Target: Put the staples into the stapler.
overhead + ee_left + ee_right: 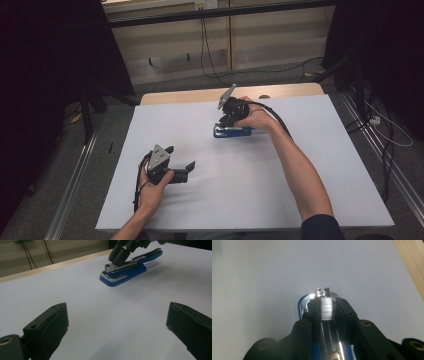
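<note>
I have my right gripper (226,120) down on the blue plastic stapler with the bright metal magazine (233,131), which lies flat on the white tabletop (300,165) toward its far edge, just in front of the bare wooden strip (200,95). In the right gripper view my jaws sit tight against either side of the stapler's metal top arm near its front end, so I judge the grasp made. The stapler's base is still on the tabletop, so any lifting or moving is yet to come. My left gripper (181,162) rests low on the near left of the tabletop, well apart from the stapler, its jaws wide apart with nothing between them; it has no part in the work so far.
</note>
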The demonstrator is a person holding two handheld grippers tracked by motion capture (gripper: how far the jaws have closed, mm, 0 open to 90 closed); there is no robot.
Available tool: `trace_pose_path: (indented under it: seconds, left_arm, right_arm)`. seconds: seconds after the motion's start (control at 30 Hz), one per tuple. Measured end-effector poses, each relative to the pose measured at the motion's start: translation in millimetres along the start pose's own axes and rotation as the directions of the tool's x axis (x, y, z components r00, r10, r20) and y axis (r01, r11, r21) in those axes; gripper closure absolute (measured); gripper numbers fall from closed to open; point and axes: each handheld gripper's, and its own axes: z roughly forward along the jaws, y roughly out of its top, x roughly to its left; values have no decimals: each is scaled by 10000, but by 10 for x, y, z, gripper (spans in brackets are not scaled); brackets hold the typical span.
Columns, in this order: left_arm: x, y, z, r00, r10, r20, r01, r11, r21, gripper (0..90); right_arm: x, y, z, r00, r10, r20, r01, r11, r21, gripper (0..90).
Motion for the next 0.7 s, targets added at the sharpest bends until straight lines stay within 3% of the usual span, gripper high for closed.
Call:
trace_pose_path:
  seconds: [0.7]
  left_arm:
    - [5,-1,2,10000,49,14,-49,10000,11,42]
  right_arm:
    - [-25,-48,-39,9995,302,-26,-301,9995,34,789]
